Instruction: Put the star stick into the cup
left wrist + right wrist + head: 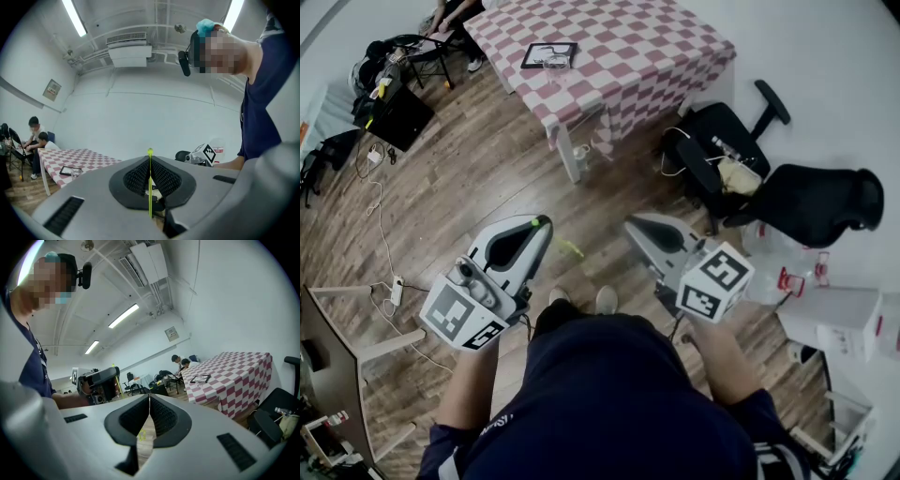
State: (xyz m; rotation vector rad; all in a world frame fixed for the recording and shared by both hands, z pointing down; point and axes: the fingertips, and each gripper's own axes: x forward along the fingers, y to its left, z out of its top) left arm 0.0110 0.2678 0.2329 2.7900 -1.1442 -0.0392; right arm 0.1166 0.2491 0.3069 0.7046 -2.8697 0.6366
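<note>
My left gripper (541, 223) is shut on a thin green star stick (150, 187). The stick's ball end (534, 222) pokes up past the jaw tips, and its star end (570, 248) hangs below, over the wooden floor. In the right gripper view the star (142, 434) shows through the gap under the jaws. My right gripper (633, 225) is shut with nothing in it, level with the left one and a short way to its right. Far ahead, a clear cup (558, 59) stands on a black tray (546, 64) on the checked table (619, 47).
Black office chairs (722, 159) stand right of the table, with white boxes (853, 323) at the right edge. Cables and a power strip (397, 291) lie on the floor at left. People (35, 136) sit at the table's far corner. A desk frame (337, 347) is at lower left.
</note>
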